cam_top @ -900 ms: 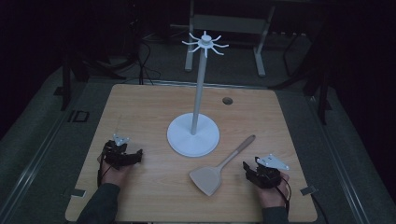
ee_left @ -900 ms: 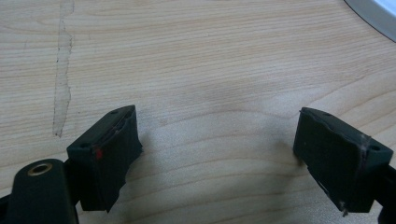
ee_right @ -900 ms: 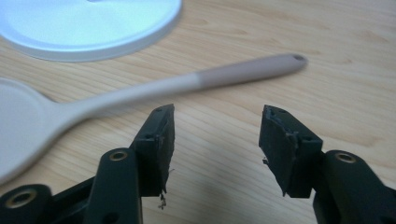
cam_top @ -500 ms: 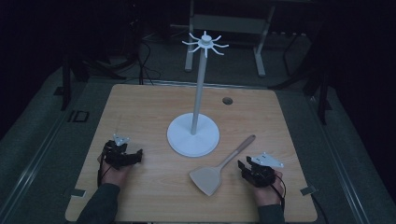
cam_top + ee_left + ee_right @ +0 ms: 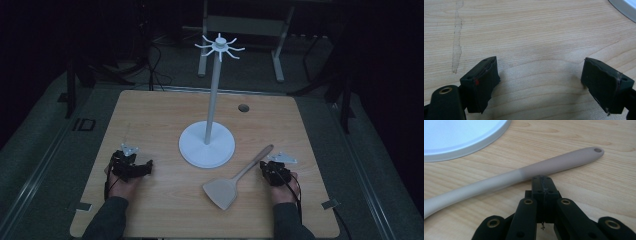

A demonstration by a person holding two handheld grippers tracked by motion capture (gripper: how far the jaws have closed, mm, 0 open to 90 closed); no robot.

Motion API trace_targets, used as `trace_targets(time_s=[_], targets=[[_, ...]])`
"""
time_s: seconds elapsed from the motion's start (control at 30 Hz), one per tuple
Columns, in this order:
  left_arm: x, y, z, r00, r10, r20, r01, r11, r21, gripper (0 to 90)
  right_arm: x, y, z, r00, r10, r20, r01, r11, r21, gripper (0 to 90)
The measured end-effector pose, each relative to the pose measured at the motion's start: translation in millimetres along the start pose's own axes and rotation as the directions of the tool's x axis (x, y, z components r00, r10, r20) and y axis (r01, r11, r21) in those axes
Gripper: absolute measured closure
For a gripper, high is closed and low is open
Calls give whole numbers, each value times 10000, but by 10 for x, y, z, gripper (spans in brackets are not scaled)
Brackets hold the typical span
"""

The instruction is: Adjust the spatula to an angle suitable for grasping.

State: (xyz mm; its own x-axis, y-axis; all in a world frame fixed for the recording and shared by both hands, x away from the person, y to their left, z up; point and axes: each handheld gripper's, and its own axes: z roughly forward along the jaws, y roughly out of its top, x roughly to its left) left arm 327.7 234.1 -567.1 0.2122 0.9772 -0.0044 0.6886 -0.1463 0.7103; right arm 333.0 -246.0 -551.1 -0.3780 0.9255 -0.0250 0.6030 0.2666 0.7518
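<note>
A beige spatula [image 5: 235,179] lies flat on the wooden table [image 5: 165,120], blade toward the front edge, handle [image 5: 529,171] pointing back right with a hole at its tip. My right gripper [image 5: 264,171] is shut with nothing in it; in the right gripper view its tips [image 5: 543,180] sit just short of the handle's middle. My left gripper [image 5: 146,167] rests at the front left, jaws wide open over bare wood [image 5: 539,72]. A white stand [image 5: 207,145] with a tall pole and hooked top [image 5: 219,46] rises at the table's centre.
The stand's round base [image 5: 461,137] lies just beyond the spatula handle. A small dark hole [image 5: 243,107] marks the table's back right. Dark floor, cables and metal frame legs [image 5: 240,40] lie behind the table.
My right gripper has moved left toward the spatula handle and now sits right beside it. The left gripper has stayed put.
</note>
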Motion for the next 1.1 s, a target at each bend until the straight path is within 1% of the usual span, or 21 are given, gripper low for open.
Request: trace_targets(time_s=[0.1, 0.2, 0.27, 0.33, 0.4, 0.5, 0.77, 0.87, 1.03, 1.1], targets=[[0, 0, 0, 10000, 3, 3, -3, 10000, 5, 146, -13, 33, 65, 9999, -101, 114, 99, 9998, 152, 900], [-1, -1, 0, 10000, 6, 5, -6, 10000, -2, 146, -36, 61, 128, 9998, 4, 212, -11, 9994, 334, 900], [-1, -1, 0, 10000, 3, 3, -3, 10000, -5, 146, -38, 72, 157, 9997, 111, 212, -117, 9994, 317, 900], [-1, -1, 0, 10000, 1, 3, -1, 10000, -3, 146, -30, 90, 173, 9997, 85, 230, -93, 9994, 338, 900], [-1, -1, 0, 10000, 6, 5, -6, 10000, -4, 146, -24, 112, 201, 9998, 2, 194, -8, 9994, 335, 900], [-2, -1, 1, 10000, -18, 5, 18, 10000, -26, 146, -10, 158, 249, 9999, 39, 138, -44, 9994, 344, 900], [-2, -1, 1, 10000, -13, 7, 13, 10000, -22, 146, 45, 277, 376, 9998, -195, -88, 198, 9990, 392, 900], [-2, -1, 1, 10000, -11, 7, 11, 10000, -17, 146, 65, 310, 407, 9995, -294, -134, 300, 9986, 429, 900], [-2, -1, 1, 10000, -16, 8, 16, 10000, -24, 146, 96, 356, 448, 9994, -286, -202, 295, 9983, 495, 900], [-2, -1, 1, 10000, -17, 6, 17, 10000, -25, 146, 115, 374, 432, 9992, -275, -298, 288, 9985, 473, 900]])
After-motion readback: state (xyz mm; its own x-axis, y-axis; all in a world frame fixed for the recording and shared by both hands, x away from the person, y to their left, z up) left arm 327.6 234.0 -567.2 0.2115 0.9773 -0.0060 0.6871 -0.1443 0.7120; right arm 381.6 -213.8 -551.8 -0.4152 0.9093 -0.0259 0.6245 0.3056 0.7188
